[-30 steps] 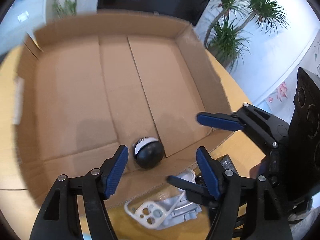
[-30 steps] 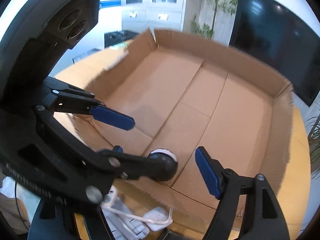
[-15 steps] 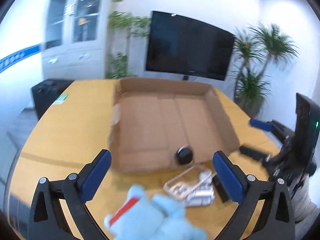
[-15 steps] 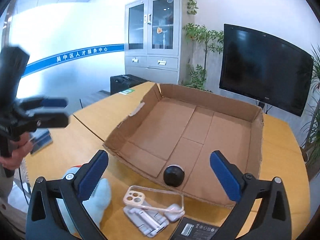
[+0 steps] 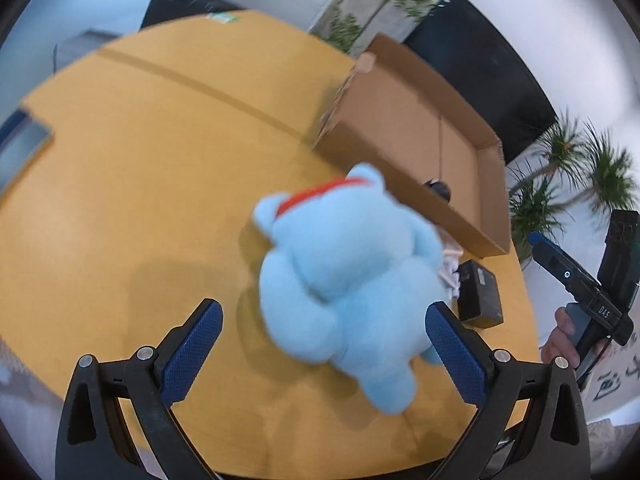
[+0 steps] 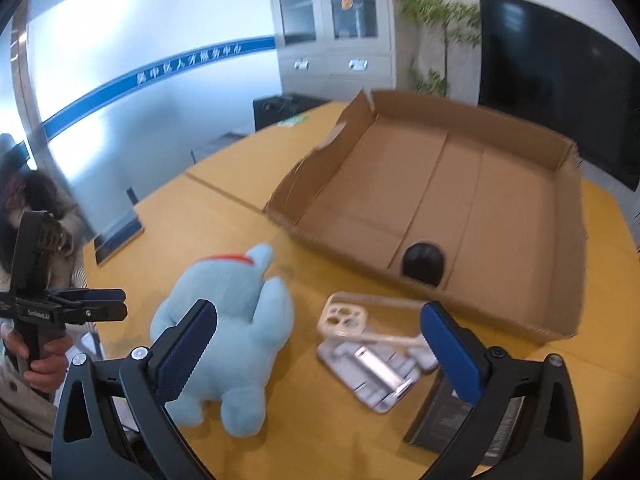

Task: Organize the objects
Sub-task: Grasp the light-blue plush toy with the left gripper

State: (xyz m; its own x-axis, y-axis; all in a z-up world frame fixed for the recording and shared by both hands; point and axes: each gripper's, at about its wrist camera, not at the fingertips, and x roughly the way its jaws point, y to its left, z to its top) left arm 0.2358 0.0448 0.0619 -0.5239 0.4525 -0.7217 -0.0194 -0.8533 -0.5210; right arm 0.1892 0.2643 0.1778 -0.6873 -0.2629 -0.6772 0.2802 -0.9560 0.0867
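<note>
Both claws gape wide, holding nothing: left gripper (image 5: pixel 322 342), right gripper (image 6: pixel 316 344). One blue plush (image 6: pixel 230 320) at 9 o'clock of one phone case (image 6: pixel 348 318); one black ball (image 6: pixel 423 259) inside one cardboard box (image 6: pixel 568 240) at 1 o'clock.

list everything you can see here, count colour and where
box: 1, brown cardboard, open, on table
ball: 1, black, inside box by near wall
plush: 1, light blue, red collar, on table before box
phone case: 1, clear, on the stand
stand: 1, grey, beside plush
black box: 1, near table edge
table: 1, wood
left gripper: open, over plush
right gripper: open, empty
</note>
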